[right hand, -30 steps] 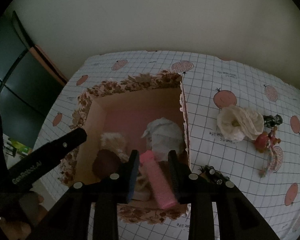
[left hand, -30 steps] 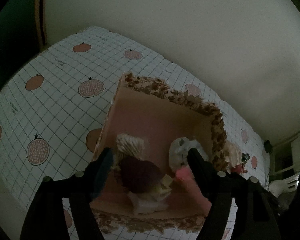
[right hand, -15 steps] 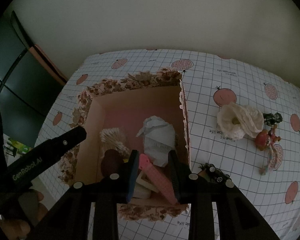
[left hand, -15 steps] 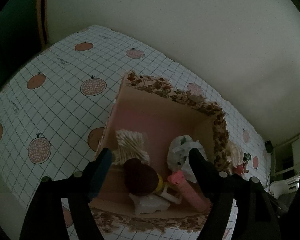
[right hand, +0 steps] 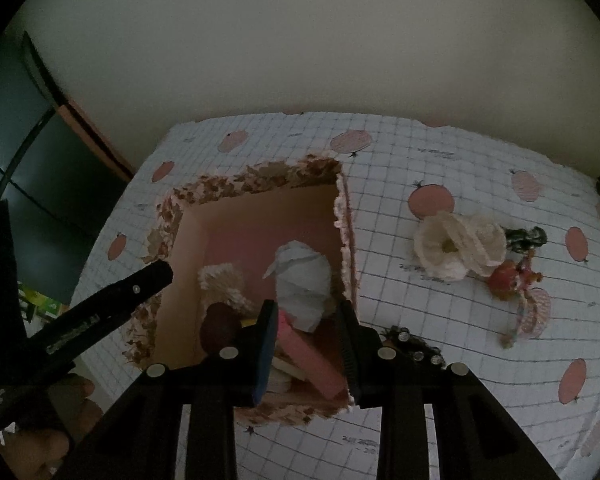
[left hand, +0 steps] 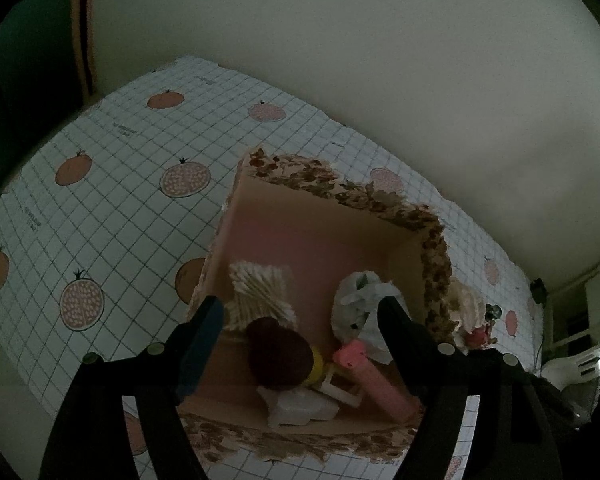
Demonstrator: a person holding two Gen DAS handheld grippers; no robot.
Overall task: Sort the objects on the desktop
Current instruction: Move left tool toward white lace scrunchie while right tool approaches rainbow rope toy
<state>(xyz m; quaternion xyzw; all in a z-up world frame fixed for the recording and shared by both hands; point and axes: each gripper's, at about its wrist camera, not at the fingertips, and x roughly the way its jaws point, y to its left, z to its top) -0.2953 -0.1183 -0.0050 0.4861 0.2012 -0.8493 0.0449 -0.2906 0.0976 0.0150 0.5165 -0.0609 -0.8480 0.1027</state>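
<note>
A cardboard box with a leaf-patterned rim (left hand: 340, 192) (right hand: 252, 180) stands on the checked tablecloth. Inside lie a pink tube (left hand: 376, 380) (right hand: 308, 354), a pack of cotton swabs (left hand: 260, 292) (right hand: 224, 284), a crumpled white bag (left hand: 360, 292) (right hand: 304, 280), a dark brown round thing (left hand: 278, 350) (right hand: 218, 326) and a white piece (left hand: 300, 406). My left gripper (left hand: 300, 308) hangs wide open over the box, holding nothing. My right gripper (right hand: 306, 307) stands partly open above the box's near right corner. The pink tube lies below it, free of the pads.
Right of the box on the cloth lie a cream fabric flower (right hand: 456, 244), a red toy (right hand: 508, 280), a dark figurine (right hand: 526, 236), a patterned strap (right hand: 524, 312) and small batteries (right hand: 412, 344). A wall runs behind the table. A white chair (left hand: 580, 364) stands off the right side.
The pink tube has dropped from between my right fingers into the box and leans in its near right corner. My right gripper has risen slightly. The left gripper has stayed put.
</note>
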